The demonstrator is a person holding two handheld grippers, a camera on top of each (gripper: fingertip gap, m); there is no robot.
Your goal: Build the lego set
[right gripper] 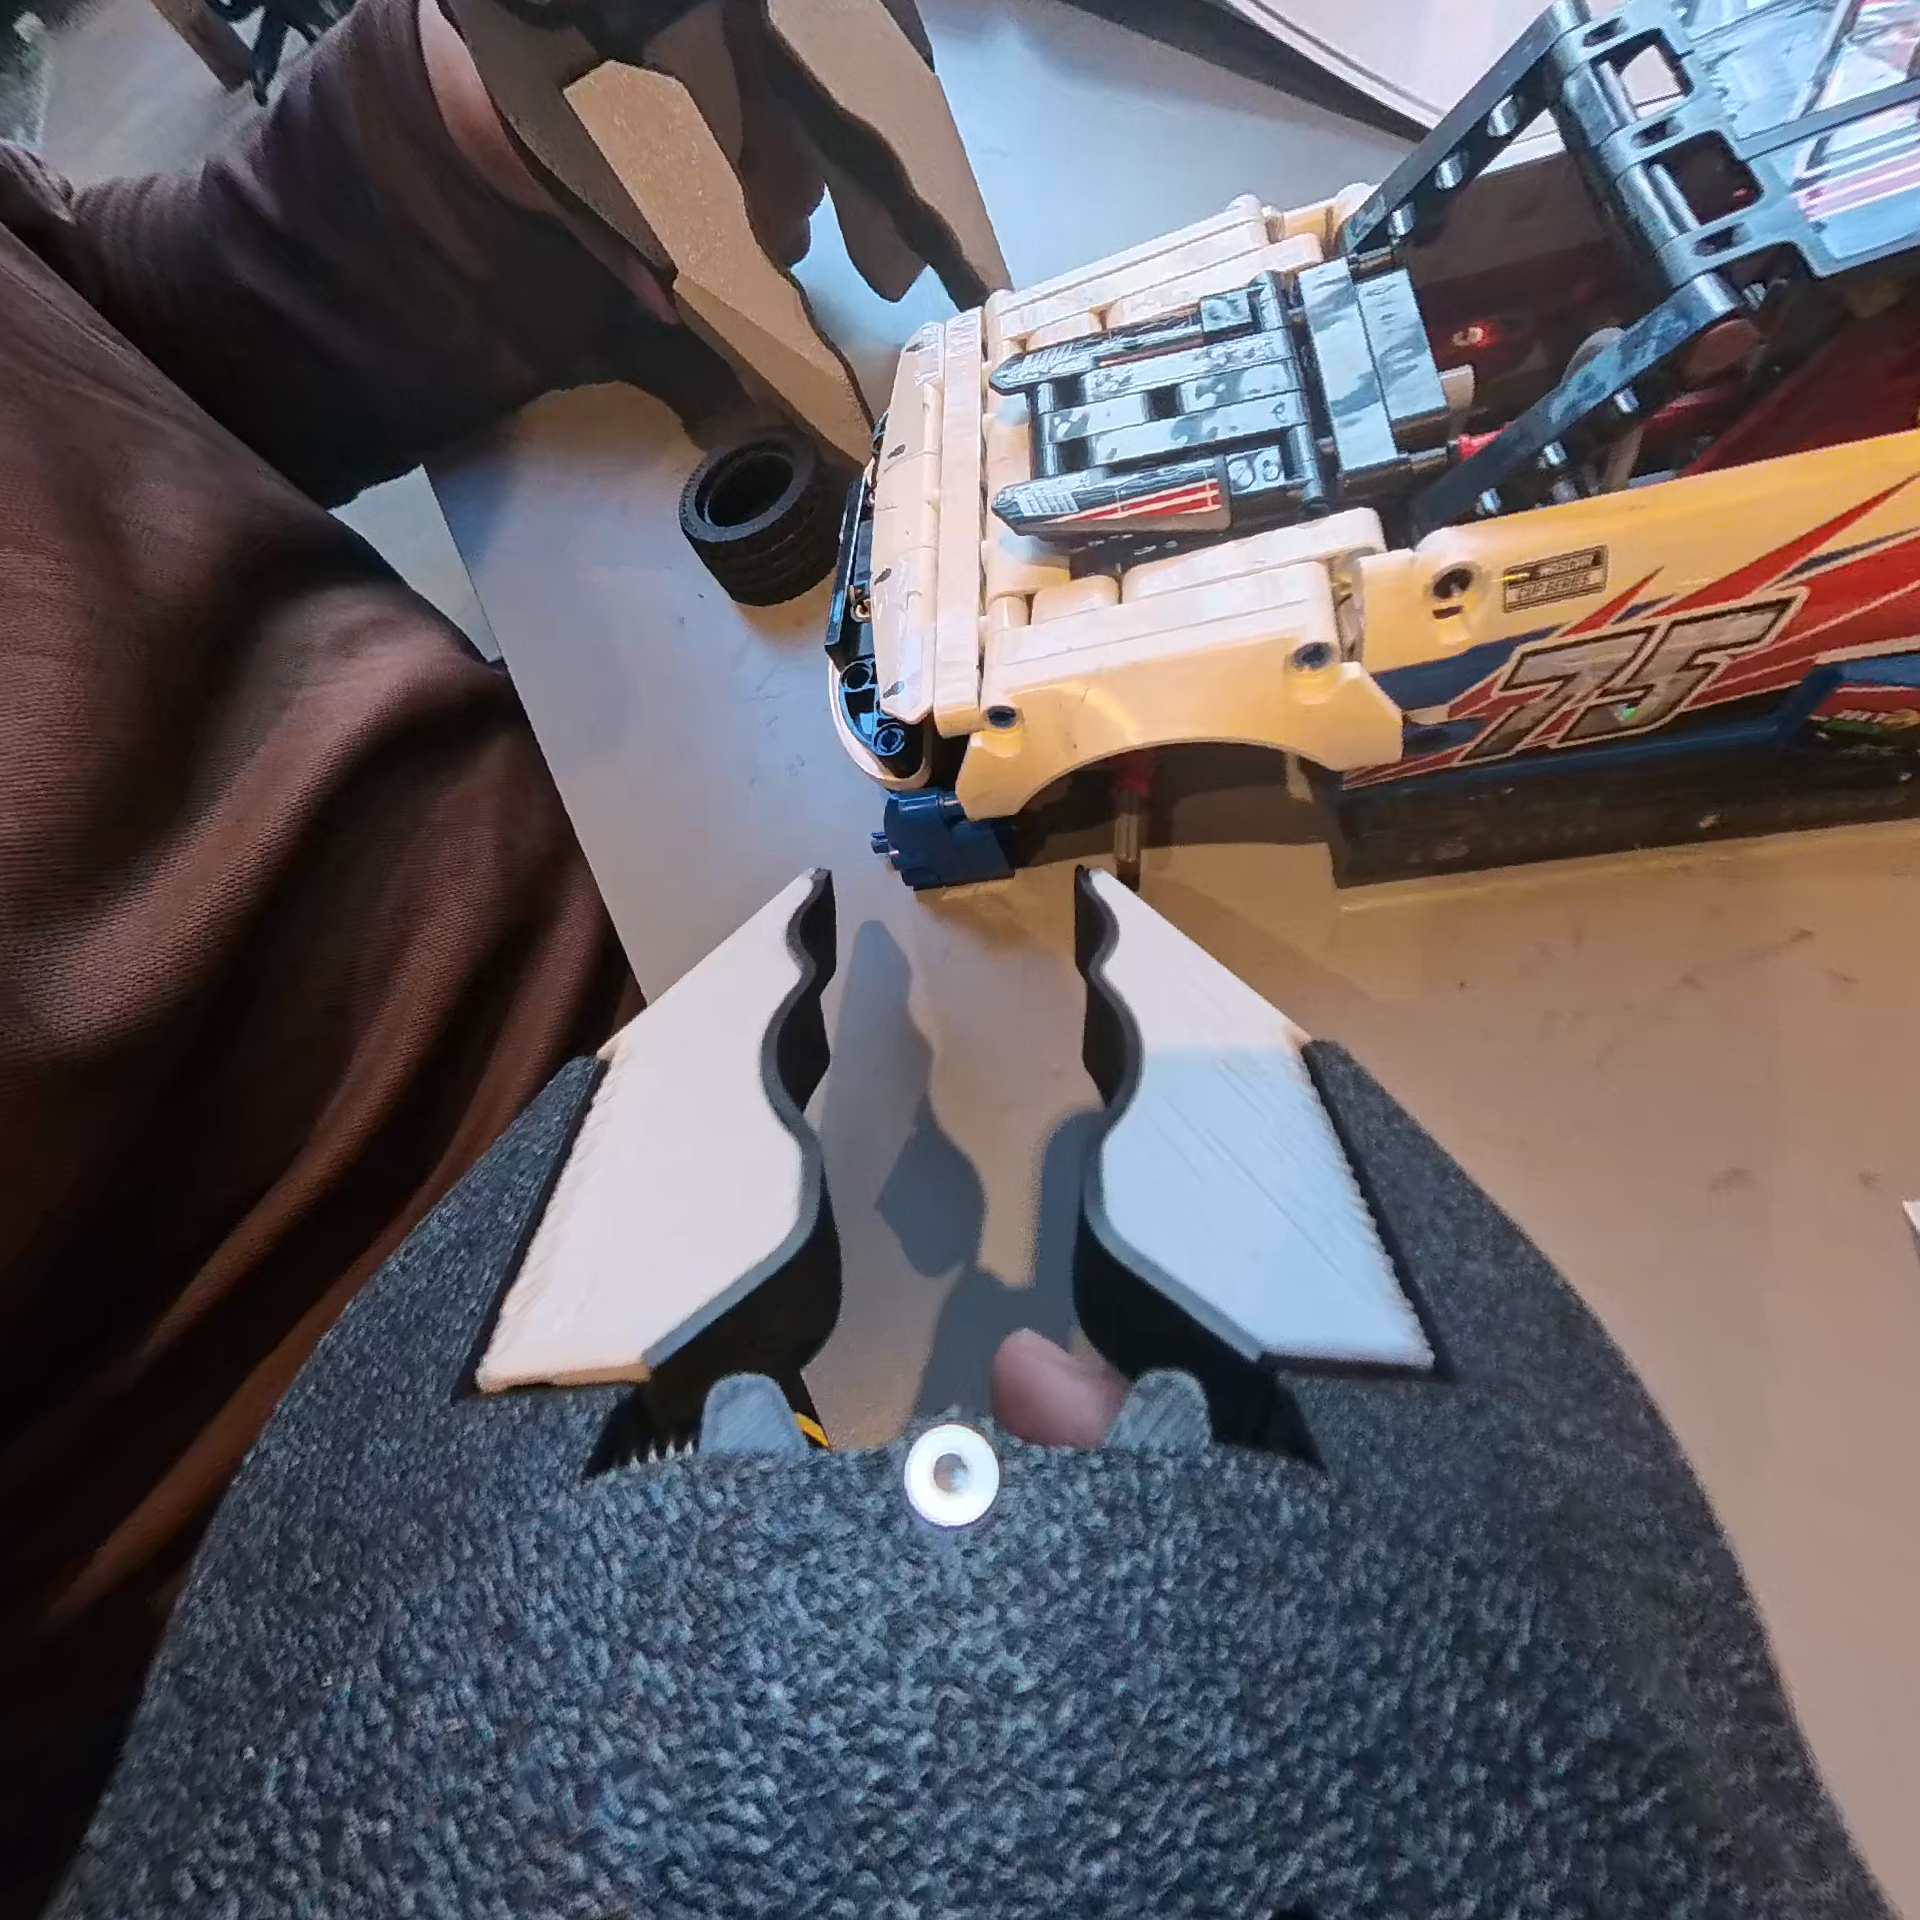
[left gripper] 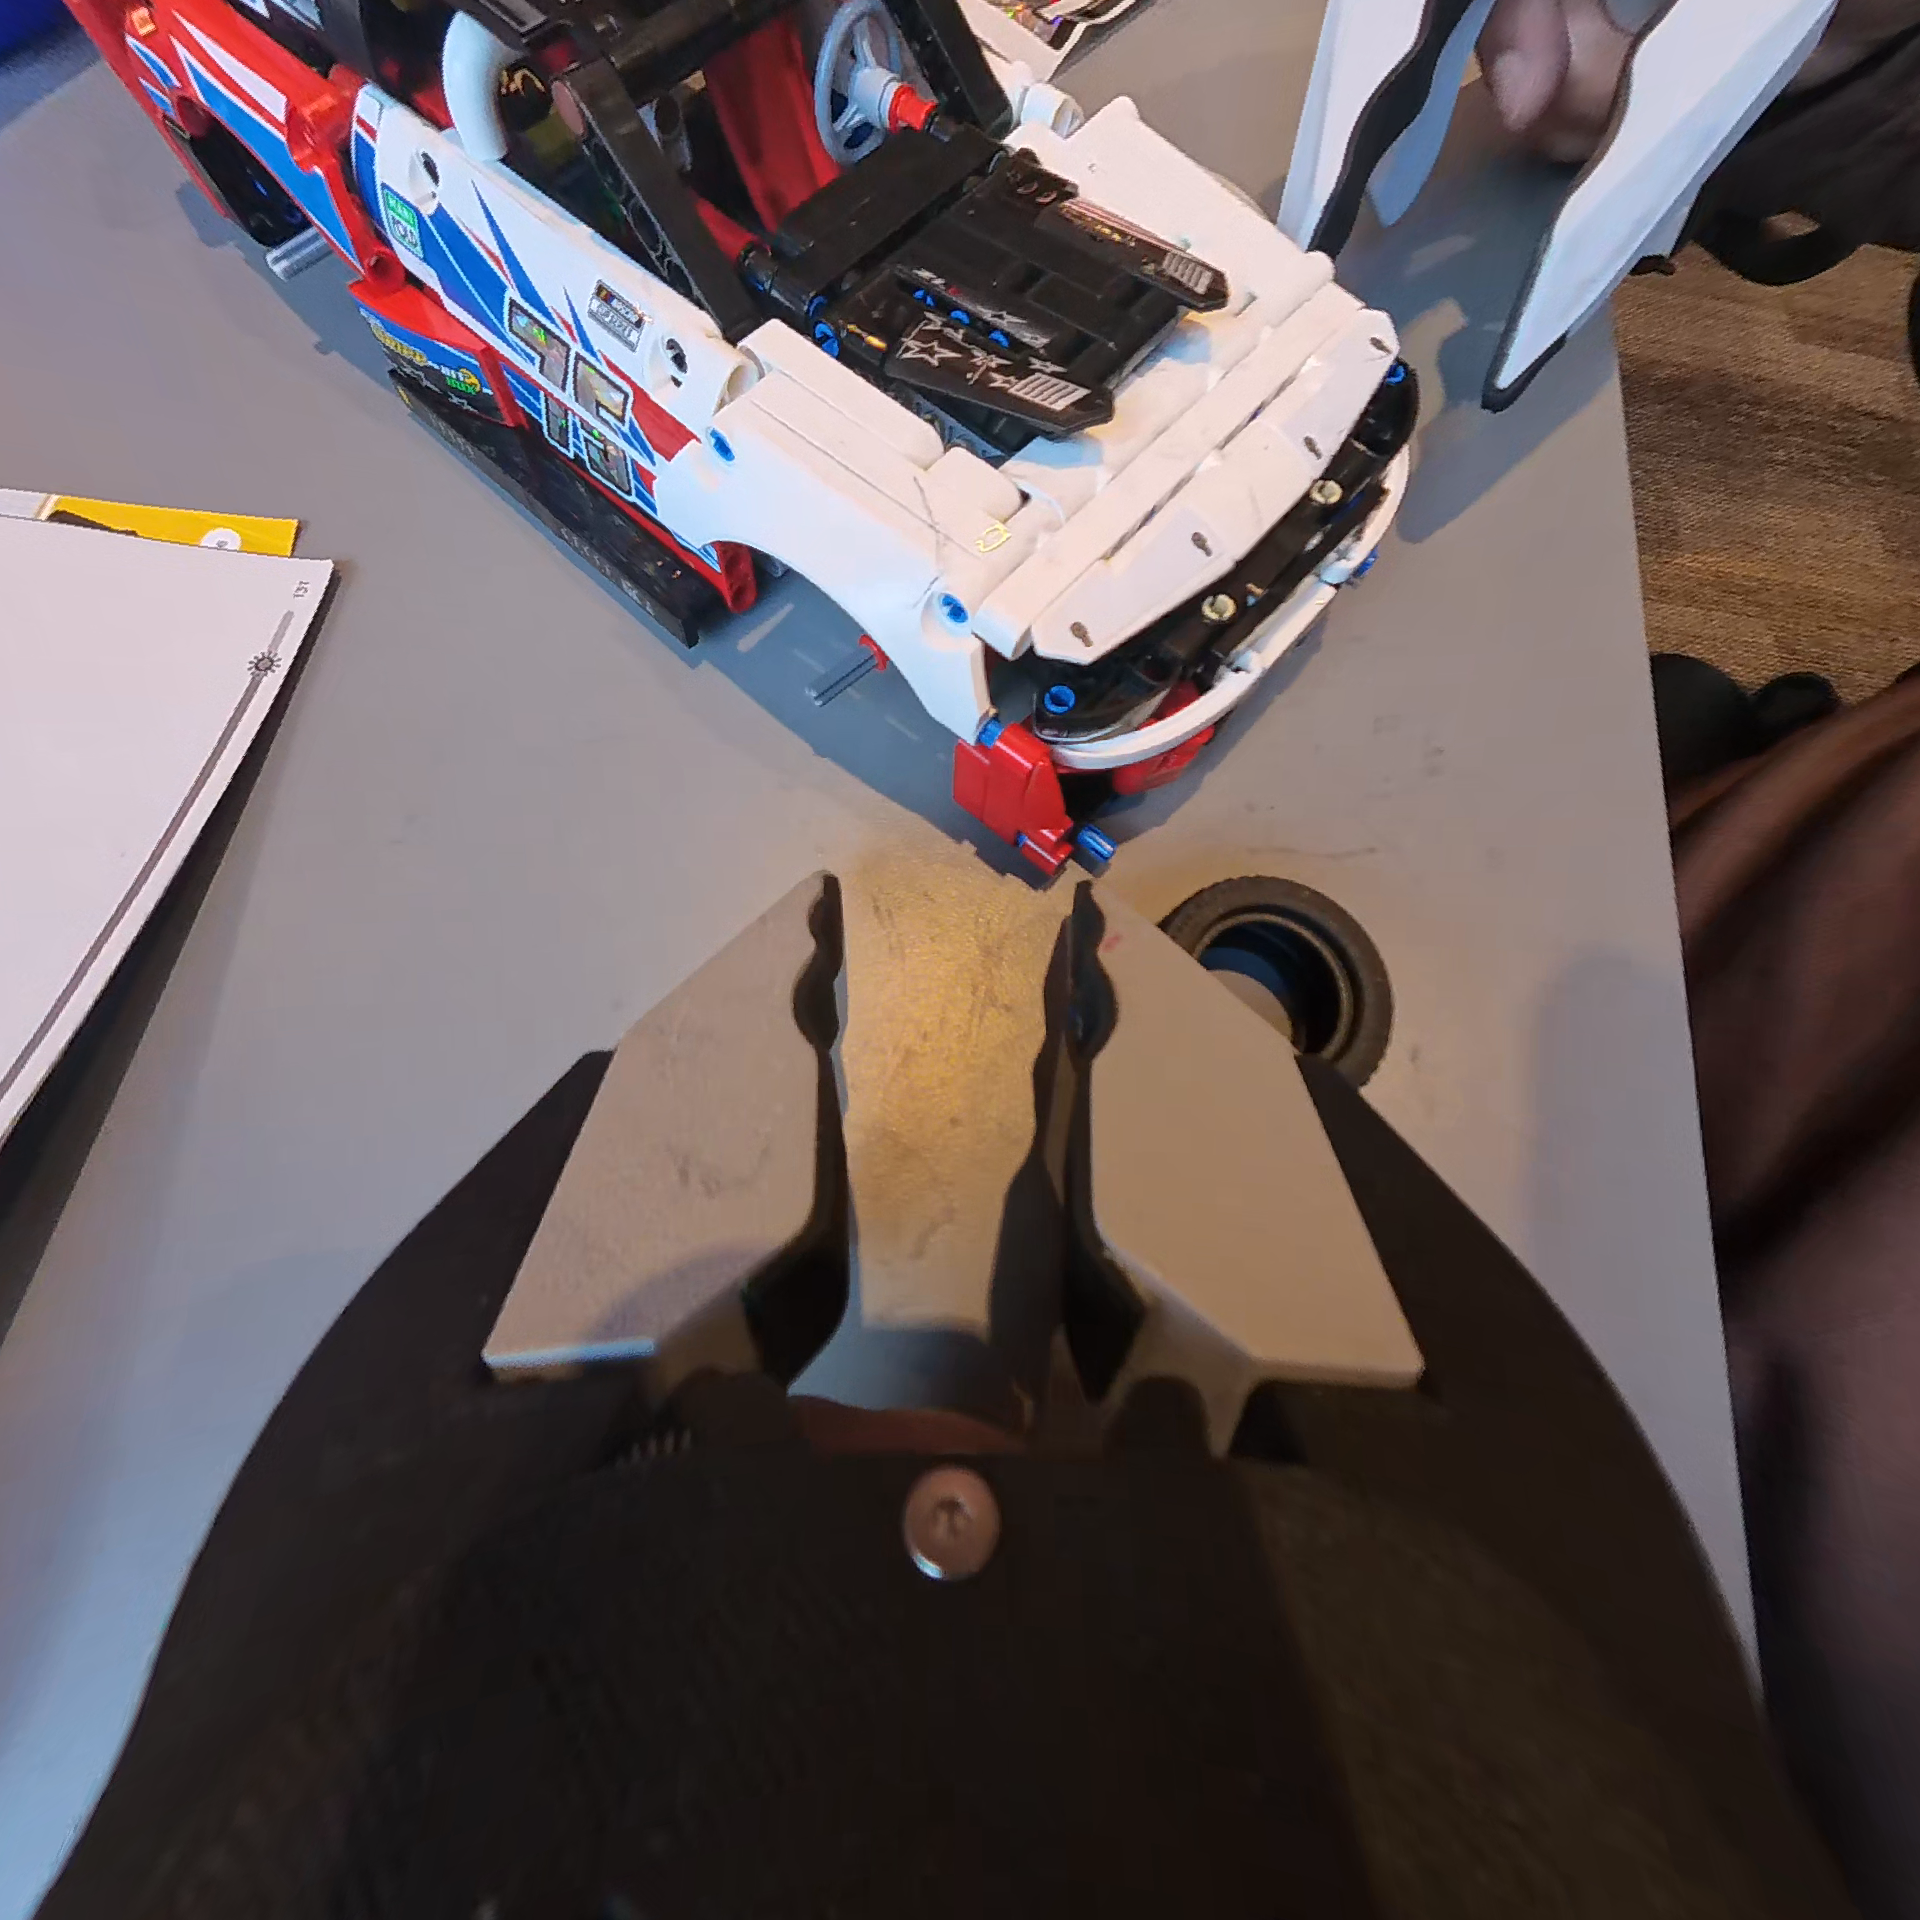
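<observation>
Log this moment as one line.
left gripper open, empty | right gripper open, empty | tyre loose on table | car wheel arch empty

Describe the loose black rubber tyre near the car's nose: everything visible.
The loose black rubber tyre is small and round, with ribbed tread bands and a dark hollow centre; whether a rim sits inside is unclear. It lies on its side on the grey table, just off the front corner of the white, red and blue toy race car, apart from it. Neither gripper touches it.

The lego car bore a door number decal and a lettered sticker. The booklet page carried a corner number.
</observation>
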